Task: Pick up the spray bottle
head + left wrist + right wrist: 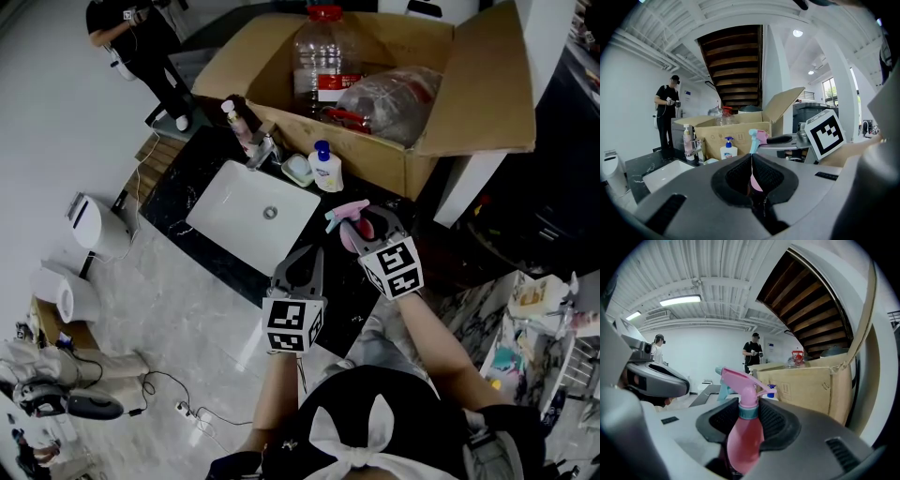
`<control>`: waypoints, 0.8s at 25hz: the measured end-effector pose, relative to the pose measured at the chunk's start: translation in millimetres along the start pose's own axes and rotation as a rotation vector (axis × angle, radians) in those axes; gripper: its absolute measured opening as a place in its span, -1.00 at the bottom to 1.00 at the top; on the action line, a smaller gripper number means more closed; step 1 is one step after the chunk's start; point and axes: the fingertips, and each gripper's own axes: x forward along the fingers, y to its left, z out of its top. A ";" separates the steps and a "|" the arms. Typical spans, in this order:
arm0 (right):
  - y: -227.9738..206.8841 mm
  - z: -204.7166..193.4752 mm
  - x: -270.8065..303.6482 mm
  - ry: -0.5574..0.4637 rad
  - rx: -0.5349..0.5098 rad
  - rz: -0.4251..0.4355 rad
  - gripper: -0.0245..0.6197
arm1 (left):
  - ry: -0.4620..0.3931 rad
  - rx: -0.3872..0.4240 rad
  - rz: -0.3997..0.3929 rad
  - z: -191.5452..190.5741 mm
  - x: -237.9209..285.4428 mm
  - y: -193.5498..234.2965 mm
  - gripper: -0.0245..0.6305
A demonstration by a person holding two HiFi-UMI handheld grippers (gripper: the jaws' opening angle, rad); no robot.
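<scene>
The spray bottle [352, 223] is pink with a pale blue nozzle and collar. My right gripper [367, 227] is shut on it and holds it off the black counter [178, 202], to the right of the sink. In the right gripper view the pads clamp the bottle [744, 441] just below its collar, with the trigger head sticking up past the jaws. My left gripper [302, 265] hovers over the counter's front edge, jaws shut and empty. In the left gripper view, the bottle's head [758, 137] and the right gripper's marker cube [825, 133] show beyond the shut pads.
A white sink [234, 220] with a faucet [265, 150] is set in the counter. Behind it stand a pink pump bottle [239, 122], a soap dish [298, 169] and a white soap dispenser [327, 169]. An open cardboard box [469, 103] holds a large clear bottle [323, 56]. A person [141, 42] stands far left.
</scene>
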 end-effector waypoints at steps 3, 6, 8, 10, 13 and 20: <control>3.8 3.6 -5.5 -0.006 0.005 0.008 -0.49 | 0.003 0.001 0.000 -1.9 -1.0 -0.3 -0.85; 7.3 8.0 -10.7 -0.015 0.007 0.015 -0.49 | 0.001 0.000 0.001 -2.1 -2.2 -0.6 -0.84; 9.4 11.2 -13.3 -0.020 0.011 0.021 -0.49 | 0.002 -0.001 0.001 -2.2 -2.4 -0.3 -0.84; 11.8 14.4 -16.0 -0.025 0.017 0.030 -0.49 | 0.004 -0.003 0.001 -2.0 -2.7 0.0 -0.85; 15.3 19.6 -20.5 -0.037 0.025 0.039 -0.49 | 0.006 -0.004 0.002 -2.5 -3.6 0.3 -0.84; 19.5 31.5 -30.3 -0.067 0.037 0.045 -0.49 | 0.005 -0.005 0.004 -3.0 -5.4 2.1 -0.84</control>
